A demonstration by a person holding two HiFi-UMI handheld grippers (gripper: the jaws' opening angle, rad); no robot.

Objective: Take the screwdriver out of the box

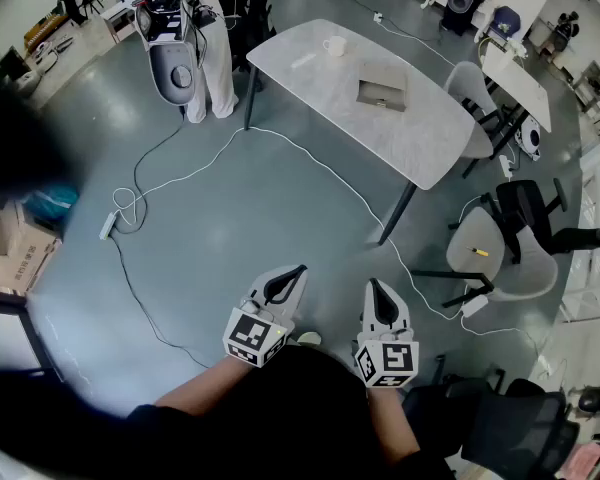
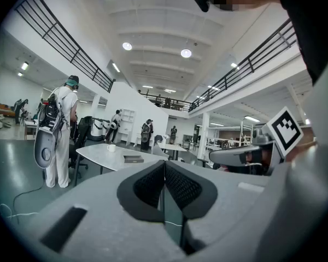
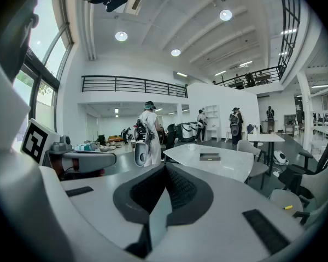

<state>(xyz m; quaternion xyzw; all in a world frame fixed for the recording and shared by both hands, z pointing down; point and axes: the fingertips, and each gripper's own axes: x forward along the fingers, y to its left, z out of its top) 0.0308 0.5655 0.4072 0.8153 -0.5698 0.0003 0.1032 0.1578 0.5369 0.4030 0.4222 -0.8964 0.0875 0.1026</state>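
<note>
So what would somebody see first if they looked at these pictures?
Probably the two grey grippers low in the head view, the left gripper and right gripper, both shut and empty. Then the big pale table ahead, with a flat box and a cup on it, and a person in white standing by its left end.

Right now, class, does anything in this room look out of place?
A long white cable trails loose across the grey floor beside the white marbled table, and a small yellow object lies alone on a grey chair seat.
</note>
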